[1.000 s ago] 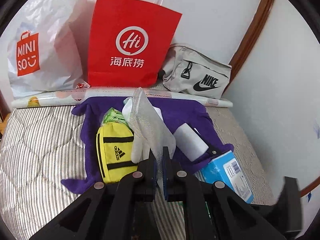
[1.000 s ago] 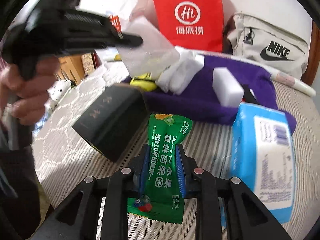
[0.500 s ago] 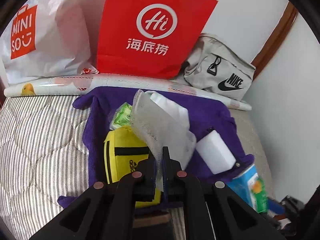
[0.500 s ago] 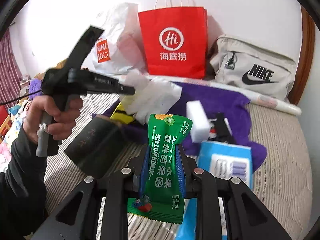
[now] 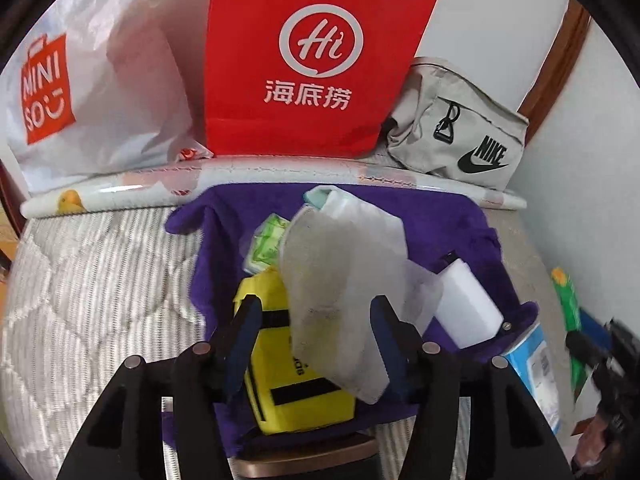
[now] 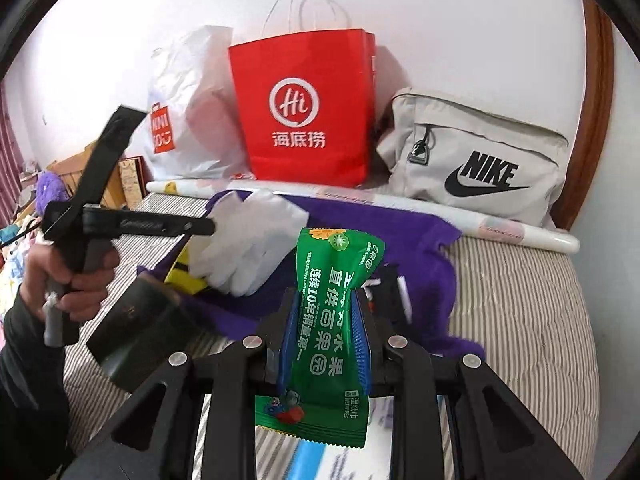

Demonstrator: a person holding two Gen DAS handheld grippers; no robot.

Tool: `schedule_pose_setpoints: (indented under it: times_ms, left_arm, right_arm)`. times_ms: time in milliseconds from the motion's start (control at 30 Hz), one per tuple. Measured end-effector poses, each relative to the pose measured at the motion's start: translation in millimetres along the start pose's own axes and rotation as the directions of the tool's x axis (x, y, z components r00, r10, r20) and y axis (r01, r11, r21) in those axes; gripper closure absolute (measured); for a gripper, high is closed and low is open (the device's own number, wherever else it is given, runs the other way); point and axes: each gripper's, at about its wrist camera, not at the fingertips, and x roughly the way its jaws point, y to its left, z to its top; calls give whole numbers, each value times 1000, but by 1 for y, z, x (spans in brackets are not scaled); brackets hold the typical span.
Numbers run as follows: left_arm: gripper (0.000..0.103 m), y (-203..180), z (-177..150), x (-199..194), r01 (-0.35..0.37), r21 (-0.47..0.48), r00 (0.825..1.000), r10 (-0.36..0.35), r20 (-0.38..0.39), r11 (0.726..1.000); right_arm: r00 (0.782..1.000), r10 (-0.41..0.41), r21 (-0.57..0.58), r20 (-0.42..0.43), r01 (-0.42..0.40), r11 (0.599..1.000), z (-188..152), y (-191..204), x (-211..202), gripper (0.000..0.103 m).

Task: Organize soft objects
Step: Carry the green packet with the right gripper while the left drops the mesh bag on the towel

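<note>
Fingers on our left gripper spread wide, translucent mesh pouch loose between them over the purple cloth. Our right gripper is clamped on the green wet-wipes packet. Below: striped quilted mattress; red paper bag, Nike bag against white wall.

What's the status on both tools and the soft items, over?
Left tool open, white mesh cloth loose between its fingers above the purple towel. Right tool shut on green wet-wipes packet. Nothing blocking.
</note>
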Motion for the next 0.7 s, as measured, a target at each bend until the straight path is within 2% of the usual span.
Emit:
schedule_pose_setpoints:
  times_ms: [233,700]
  left_arm:
    - [49,1,-8,-20,-27,7,999,27,18,1000]
    - [49,-6,-58,-75,-77,-15,994,78,82,997]
  right_arm:
    - [1000,-19,-7,-6,19,1000,10,-12,11,77]
    - [999,-30,12,-35,31,999,22,-37,36,77]
